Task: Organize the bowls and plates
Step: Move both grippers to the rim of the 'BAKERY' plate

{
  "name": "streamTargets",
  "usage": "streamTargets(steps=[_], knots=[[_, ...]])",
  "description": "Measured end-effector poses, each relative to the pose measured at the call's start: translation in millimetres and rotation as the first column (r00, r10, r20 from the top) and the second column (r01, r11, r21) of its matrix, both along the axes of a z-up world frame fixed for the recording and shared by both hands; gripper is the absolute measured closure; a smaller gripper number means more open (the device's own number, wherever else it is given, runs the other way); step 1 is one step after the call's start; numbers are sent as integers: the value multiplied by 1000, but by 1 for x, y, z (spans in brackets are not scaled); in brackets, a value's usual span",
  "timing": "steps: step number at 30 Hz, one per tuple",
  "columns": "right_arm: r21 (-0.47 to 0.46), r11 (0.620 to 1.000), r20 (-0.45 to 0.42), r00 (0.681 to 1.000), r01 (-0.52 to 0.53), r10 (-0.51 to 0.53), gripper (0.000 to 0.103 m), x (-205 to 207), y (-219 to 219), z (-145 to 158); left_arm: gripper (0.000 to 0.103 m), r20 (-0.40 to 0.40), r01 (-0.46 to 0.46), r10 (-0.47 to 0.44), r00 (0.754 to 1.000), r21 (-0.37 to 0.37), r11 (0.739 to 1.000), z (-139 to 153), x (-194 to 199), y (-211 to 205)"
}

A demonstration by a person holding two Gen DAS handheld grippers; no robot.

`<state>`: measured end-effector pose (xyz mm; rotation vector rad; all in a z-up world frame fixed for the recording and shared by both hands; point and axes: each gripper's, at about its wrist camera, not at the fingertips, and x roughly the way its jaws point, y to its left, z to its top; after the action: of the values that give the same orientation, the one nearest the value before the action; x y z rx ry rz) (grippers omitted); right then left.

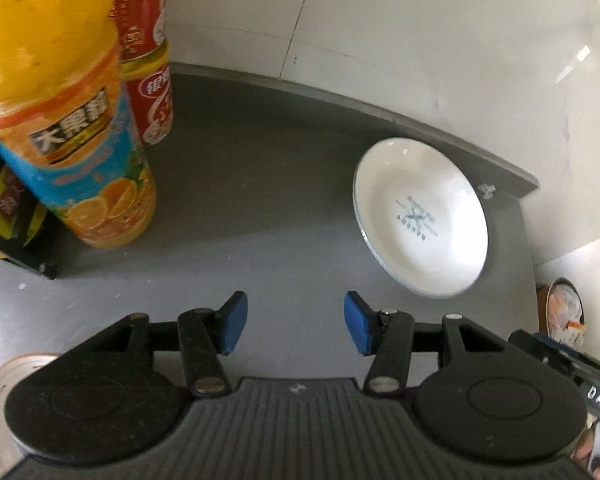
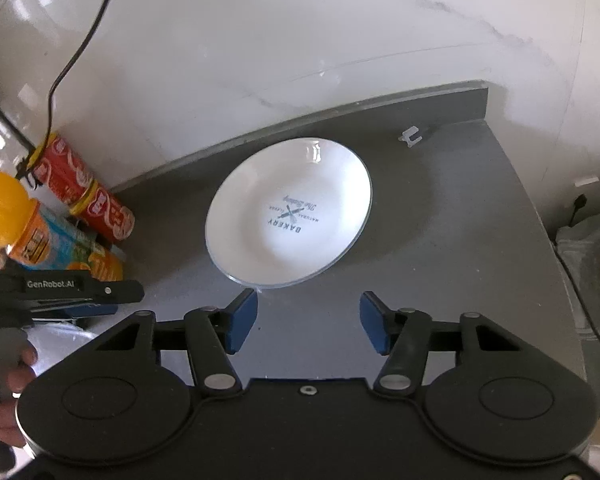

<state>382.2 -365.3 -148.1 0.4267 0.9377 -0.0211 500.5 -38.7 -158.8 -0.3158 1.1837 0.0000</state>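
Plate [image 2: 288,212] lies flat on the desk [image 2: 440,240] just ahead of our right tongs [image 2: 308,322], which gape wide and empty like the left tongs [image 1: 296,322], so we judge pinching its near rim squarely is best.

1. A white plate [image 2: 288,216] with a thin dark rim line and a "BAKERY" print lies flat, right side up.
2. It sits on the grey counter [image 2: 440,240] near the back wall, just ahead of me.
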Motion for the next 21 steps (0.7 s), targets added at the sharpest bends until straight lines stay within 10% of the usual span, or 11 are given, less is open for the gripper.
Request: streamTargets(steps=[7, 21], knots=[[42, 998, -37, 998, 51, -49, 70, 22, -14, -23, 52, 61, -30, 31, 998, -15, 999, -7, 15, -11], [10, 997, -54, 996, 71, -70, 77, 69, -20, -56, 66, 71, -10, 13, 997, -34, 999, -47, 55, -44]])
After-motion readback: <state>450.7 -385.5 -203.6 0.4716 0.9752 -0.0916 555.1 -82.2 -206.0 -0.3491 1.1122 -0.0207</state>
